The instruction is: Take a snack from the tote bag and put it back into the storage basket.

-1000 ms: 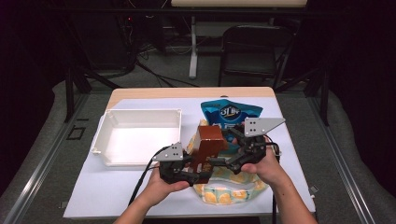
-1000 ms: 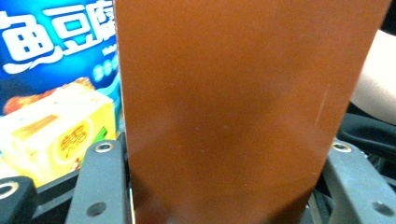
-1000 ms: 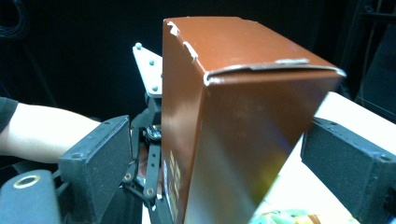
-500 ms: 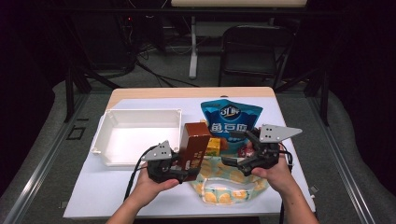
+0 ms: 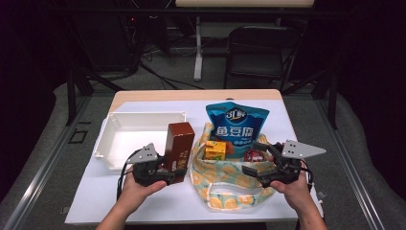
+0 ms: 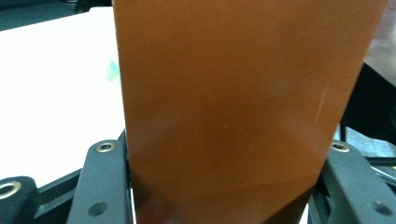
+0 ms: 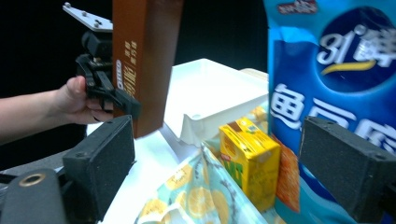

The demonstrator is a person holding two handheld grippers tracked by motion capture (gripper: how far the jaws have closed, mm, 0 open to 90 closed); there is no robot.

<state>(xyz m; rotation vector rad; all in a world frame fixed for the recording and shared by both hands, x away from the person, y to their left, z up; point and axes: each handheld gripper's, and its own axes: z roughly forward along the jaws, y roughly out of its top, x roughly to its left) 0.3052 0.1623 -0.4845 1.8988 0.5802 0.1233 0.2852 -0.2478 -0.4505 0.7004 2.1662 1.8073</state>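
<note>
Brown box (image 5: 179, 151) clamped upright by left gripper (image 5: 168, 173), apparently lifted beside white tray (image 5: 109, 125), right gripper (image 5: 253, 158) held wide over patterned bag (image 5: 225, 178).

- A recording lab or studio rather than a home: dark walls and blacked-out surroundings ring one lit table (image 5: 143, 98).
- The table carries a white cover sheet (image 5: 143, 201) and stands alone on grey carpeted floor (image 5: 57, 110).
- Black metal stand legs (image 5: 76, 81) and loose cables (image 5: 158, 48) run across the floor behind it.
- A second table's white pedestal leg (image 5: 197, 48) and an empty black chair (image 5: 261, 52) stand at the back.
- A person works with a cabled hand-held tool (image 5: 165, 168) carrying a grey three-cornered plate.
</note>
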